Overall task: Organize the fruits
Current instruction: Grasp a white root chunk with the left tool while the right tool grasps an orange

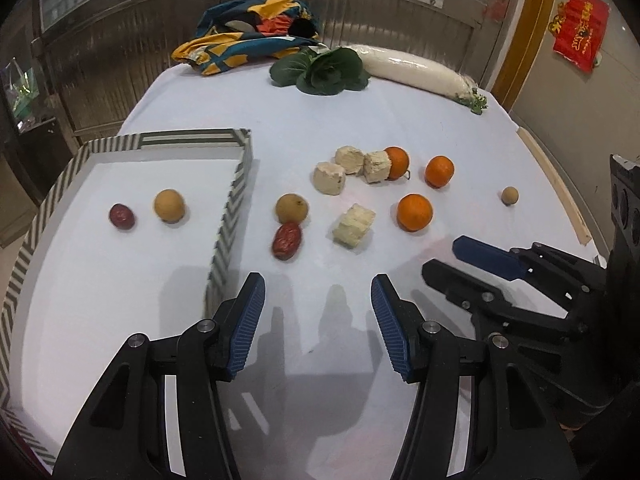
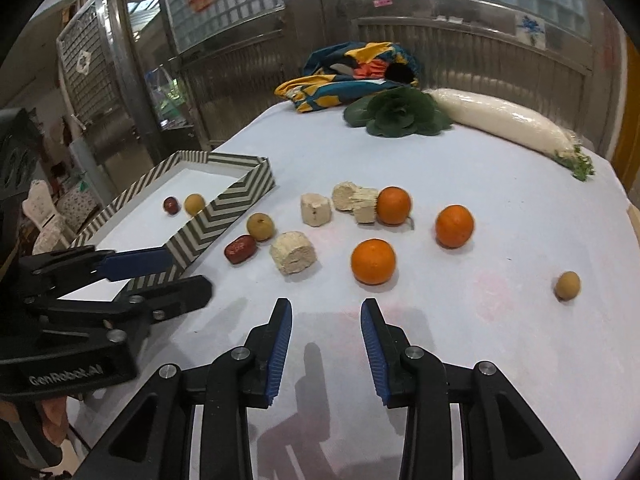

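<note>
Fruits (image 2: 373,261) lie untouched; left gripper (image 1: 318,294) and right gripper (image 2: 326,320) both gape, holding nothing.

The only legible text is "GenRobot.AI", printed in pale letters on the black body of the left gripper (image 2: 192,276) at the near left.

left gripper (image 1: 318,294) and right gripper (image 2: 326,318) angle downward side by side, jaws parted, both empty.
</note>
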`<state>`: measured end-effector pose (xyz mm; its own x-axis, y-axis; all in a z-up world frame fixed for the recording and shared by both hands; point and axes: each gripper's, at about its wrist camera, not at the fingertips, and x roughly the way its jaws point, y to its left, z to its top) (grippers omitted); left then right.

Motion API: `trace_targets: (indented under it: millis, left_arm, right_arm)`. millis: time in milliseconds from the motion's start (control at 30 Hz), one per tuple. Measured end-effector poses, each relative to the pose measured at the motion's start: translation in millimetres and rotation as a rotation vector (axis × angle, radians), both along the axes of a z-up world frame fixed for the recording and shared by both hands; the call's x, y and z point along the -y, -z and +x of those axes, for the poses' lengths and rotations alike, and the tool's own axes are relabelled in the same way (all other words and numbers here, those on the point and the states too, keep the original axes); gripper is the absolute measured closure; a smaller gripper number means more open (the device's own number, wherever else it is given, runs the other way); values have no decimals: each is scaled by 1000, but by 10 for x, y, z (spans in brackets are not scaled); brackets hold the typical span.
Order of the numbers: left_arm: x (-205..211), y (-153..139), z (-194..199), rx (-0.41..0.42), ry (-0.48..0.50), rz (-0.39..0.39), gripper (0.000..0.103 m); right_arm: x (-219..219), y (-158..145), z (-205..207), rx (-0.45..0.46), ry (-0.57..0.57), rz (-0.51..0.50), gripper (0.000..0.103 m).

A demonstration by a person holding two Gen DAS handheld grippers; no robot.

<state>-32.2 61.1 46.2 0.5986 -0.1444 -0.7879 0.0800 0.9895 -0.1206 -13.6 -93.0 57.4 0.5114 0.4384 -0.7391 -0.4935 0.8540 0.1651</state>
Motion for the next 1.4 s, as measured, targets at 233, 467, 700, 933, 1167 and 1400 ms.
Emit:
trace_targets:
  millis: [233,467,700,933,1167,1400]
  left_arm:
    - [247,58,255,-4,48,35,48]
    - [464,249,515,-51,82,62,48]
    - [423,300,633,-25,78,58,69]
    - [414,283,564,-7,103,51,73]
    - [358,177,381,13,100,46,73]
    - [268,94,249,31,78,48,73]
  right_arm:
    - [200,40,148,-8,56,-33,68]
    - [449,53,255,-18,99,27,68]
    - [445,139,305,-37,84,15,68]
    - [430,180,331,-49,85,7,68]
    - [312,154,404,-52,55,11,68]
    - [104,167,550,-62,19,-1,63]
